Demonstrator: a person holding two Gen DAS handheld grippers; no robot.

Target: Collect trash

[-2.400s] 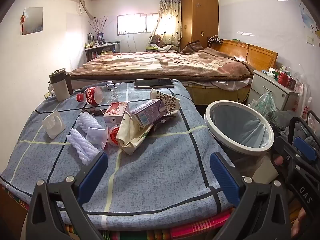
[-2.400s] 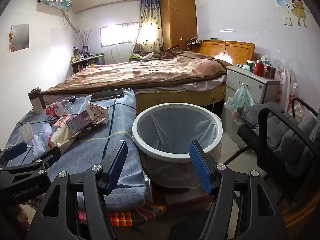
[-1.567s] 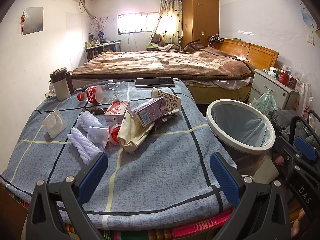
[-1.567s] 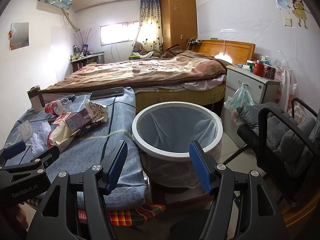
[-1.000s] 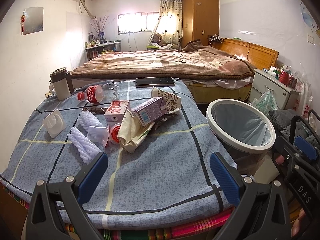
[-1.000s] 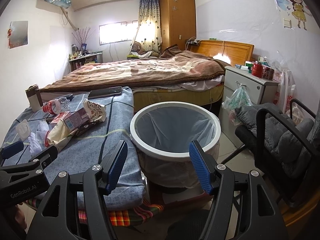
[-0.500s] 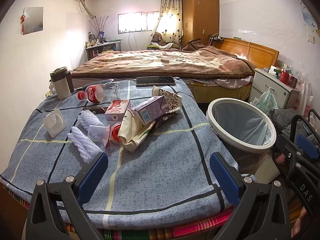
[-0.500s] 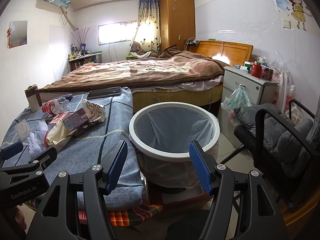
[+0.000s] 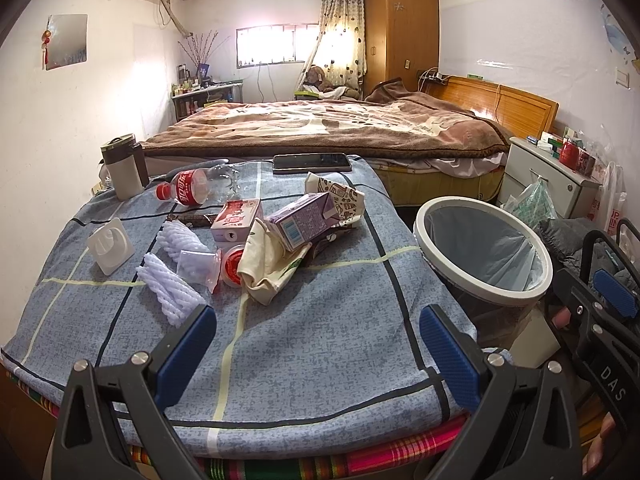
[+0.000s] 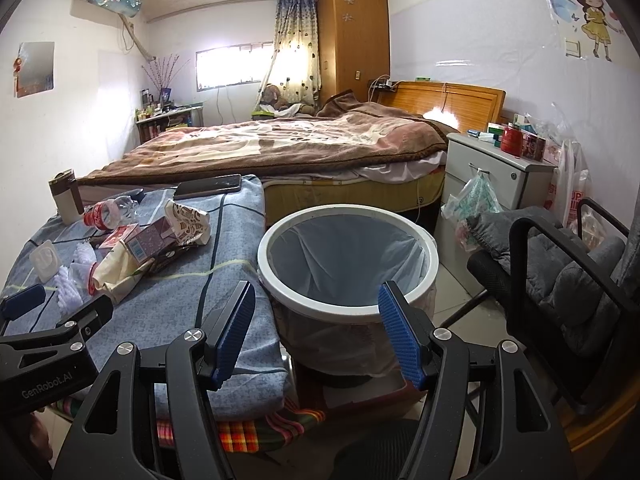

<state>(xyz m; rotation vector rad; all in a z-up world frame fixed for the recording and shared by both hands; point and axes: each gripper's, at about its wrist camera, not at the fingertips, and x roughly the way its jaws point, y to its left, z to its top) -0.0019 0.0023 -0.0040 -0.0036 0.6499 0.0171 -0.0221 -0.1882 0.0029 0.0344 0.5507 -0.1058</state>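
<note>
The left gripper (image 9: 318, 342) hangs over the near edge of the bench (image 9: 320, 344), its blue-padded jaws spread wide with nothing between them. The right gripper (image 10: 318, 334) is just as wide and empty, held off the bench's right side in front of the bin (image 10: 428, 264).

The trash lies in a loose heap on the blue checked cloth, toward the far half of the bench. A purple carton (image 9: 306, 220) lies on its side across a crumpled cream bag (image 9: 266, 264), with a patterned paper cup (image 9: 340, 196) crushed just behind it. A pink carton (image 9: 236, 218) sits just left of the purple one, and a red lid (image 9: 232, 270) shows at the bag's left edge. Left of that are two pieces of white foam netting (image 9: 170, 290) and a small clear pouch (image 9: 196, 266) between them. A plastic bottle (image 9: 192, 188) with a red label lies on its side farther back.

Also on the bench are a white square holder (image 9: 110, 245) near the left edge, a travel mug (image 9: 124, 166) standing upright at the far left corner, and a phone (image 9: 312, 162) lying flat at the far edge (none of these looks like trash).

The bin stands beside the bench's right edge, white-rimmed, with a grey liner and nothing visible inside.
</note>
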